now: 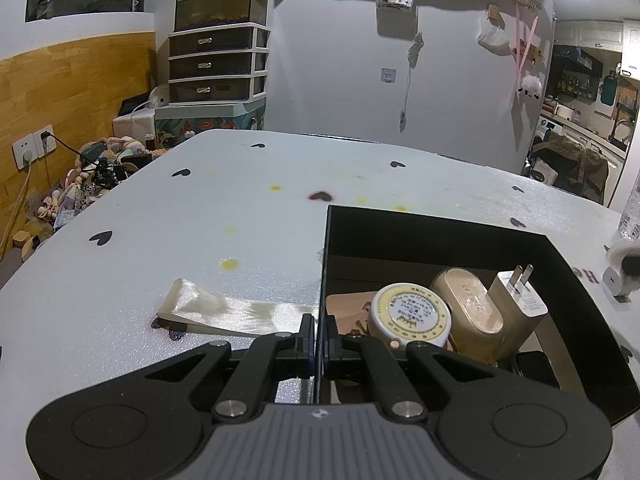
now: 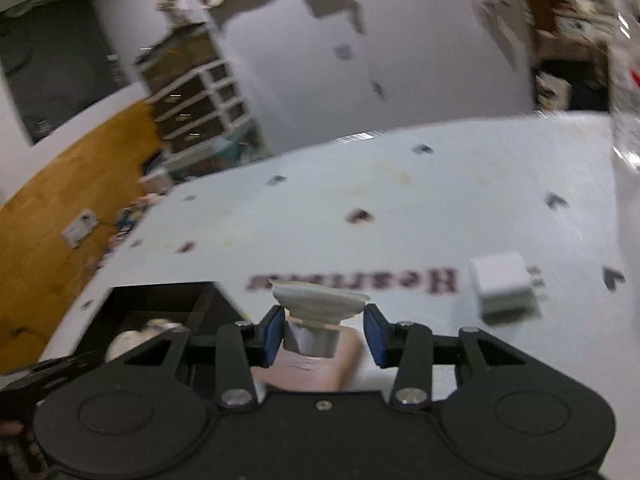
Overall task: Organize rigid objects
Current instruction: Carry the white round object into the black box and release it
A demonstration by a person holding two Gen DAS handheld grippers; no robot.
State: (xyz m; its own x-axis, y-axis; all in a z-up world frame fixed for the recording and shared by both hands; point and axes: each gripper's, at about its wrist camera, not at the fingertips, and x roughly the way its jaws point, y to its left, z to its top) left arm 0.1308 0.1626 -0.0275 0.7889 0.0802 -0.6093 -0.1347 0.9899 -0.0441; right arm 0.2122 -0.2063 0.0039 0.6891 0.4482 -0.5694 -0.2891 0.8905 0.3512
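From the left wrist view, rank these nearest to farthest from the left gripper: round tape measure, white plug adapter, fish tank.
1. Tape measure: in the black box, just right of the left gripper, which is clamped on the box wall.
2. Plug adapter: further right in the box.
3. Fish tank: far back, atop the drawers.

The box (image 1: 440,232) sits on the bench (image 1: 200,216), with its left wall between the closed jaws of the left hand-held gripper (image 1: 319,336). Inside lie a round tape measure (image 1: 410,314), a case (image 1: 468,304) to its right, and a plug adapter (image 1: 516,300) rightmost. A folded bag (image 1: 224,312) lies left of that gripper. Ahead-right of the right hand-held gripper (image 2: 324,336), a charger (image 2: 504,286) rests on the bench.
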